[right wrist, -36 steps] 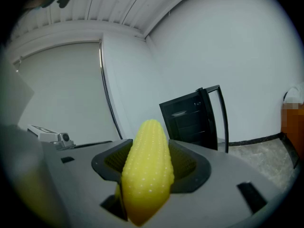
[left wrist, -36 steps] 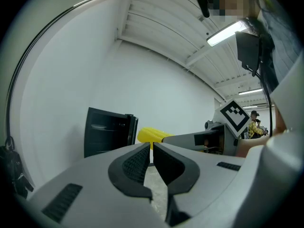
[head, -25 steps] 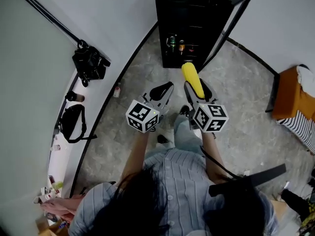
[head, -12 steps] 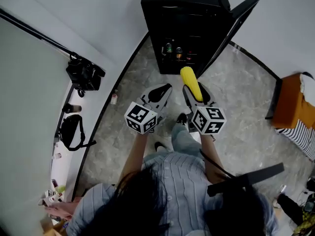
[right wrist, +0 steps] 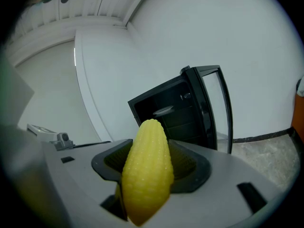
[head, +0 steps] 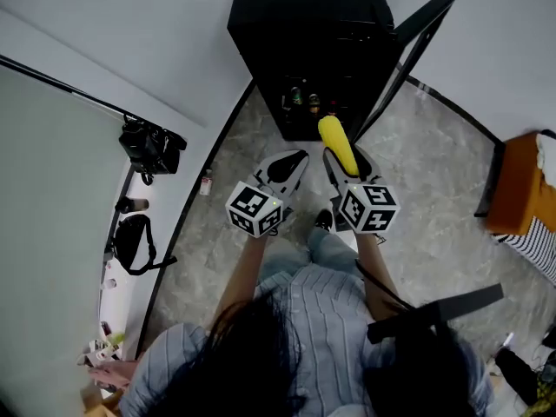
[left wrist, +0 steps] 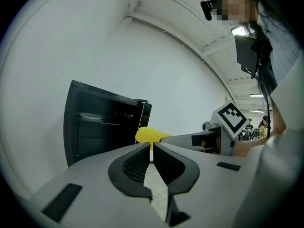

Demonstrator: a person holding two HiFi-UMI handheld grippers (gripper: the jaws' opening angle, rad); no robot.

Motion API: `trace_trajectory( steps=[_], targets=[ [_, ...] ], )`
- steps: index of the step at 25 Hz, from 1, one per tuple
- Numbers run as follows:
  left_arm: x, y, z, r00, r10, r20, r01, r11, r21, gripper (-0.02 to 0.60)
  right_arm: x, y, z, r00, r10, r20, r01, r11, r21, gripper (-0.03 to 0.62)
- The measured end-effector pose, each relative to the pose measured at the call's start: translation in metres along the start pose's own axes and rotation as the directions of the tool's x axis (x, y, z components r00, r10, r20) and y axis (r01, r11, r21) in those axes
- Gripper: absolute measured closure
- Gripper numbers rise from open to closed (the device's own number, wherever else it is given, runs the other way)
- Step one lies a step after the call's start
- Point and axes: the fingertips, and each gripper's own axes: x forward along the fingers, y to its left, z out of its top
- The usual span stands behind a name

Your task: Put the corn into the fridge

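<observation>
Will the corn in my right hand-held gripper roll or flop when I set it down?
Probably stiff: the corn juts straight out of the right hand-held gripper without drooping. Its rounded, tapered shape would likely roll once released.

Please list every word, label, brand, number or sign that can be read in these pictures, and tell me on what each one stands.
No text can be read in any view.
On the bottles in the fridge: labels too small to read.
On the cube of the left tool and the cube of the right tool: only black and white square patterns, no letters.
On the corn: no print.
</observation>
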Motion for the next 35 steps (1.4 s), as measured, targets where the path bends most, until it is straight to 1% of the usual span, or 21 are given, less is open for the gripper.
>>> trace_trajectory(
  steps=[5, 10, 13, 19, 22, 28, 32, 35],
  targets=[
    [0.011, 0.003, -0.008, 1.000, 0.002, -0.026, -0.002, 1.000, -0.003, 0.572, 0.005, -0.014, -0.004, 1.000, -0.007, -0.012, 0.007, 1.000, 0.019, 0.345],
    [0.013, 0.016, -0.018, 0.999, 0.012, -0.042, -0.013, 1.000, -0.026, 0.572, 0.013, -0.024, -0.016, 0.999, -0.022, -0.044, 0.024, 0.999, 0.042, 0.345],
    [0.019, 0.030, -0.023, 0.998, 0.008, -0.054, -0.009, 1.000, -0.021, 0.572, 0.021, -0.027, -0.021, 0.998, -0.033, -0.053, 0.035, 0.998, 0.049, 0.345],
    [0.041, 0.052, -0.020, 0.996, -0.060, -0.064, 0.062, 0.998, 0.018, 0.572, 0.046, -0.046, -0.019, 0.995, -0.085, -0.048, 0.088, 0.994, 0.064, 0.345],
    [0.047, 0.068, -0.018, 0.994, -0.076, -0.081, 0.079, 0.996, 0.033, 0.572, 0.063, -0.049, -0.018, 0.994, -0.097, -0.053, 0.101, 0.991, 0.090, 0.345],
    [0.061, 0.095, -0.021, 0.989, -0.111, -0.100, 0.113, 0.993, 0.016, 0.572, 0.106, -0.057, -0.012, 0.991, -0.122, -0.060, 0.128, 0.985, 0.114, 0.345],
    [0.072, 0.116, -0.029, 0.985, -0.131, -0.111, 0.132, 0.991, 0.005, 0.572, 0.141, -0.063, -0.010, 0.989, -0.134, -0.066, 0.140, 0.986, 0.090, 0.344],
    [0.083, 0.127, -0.034, 0.983, -0.142, -0.116, 0.143, 0.990, 0.001, 0.572, 0.162, -0.079, -0.013, 0.984, -0.157, -0.081, 0.162, 0.984, 0.067, 0.345]
  ],
)
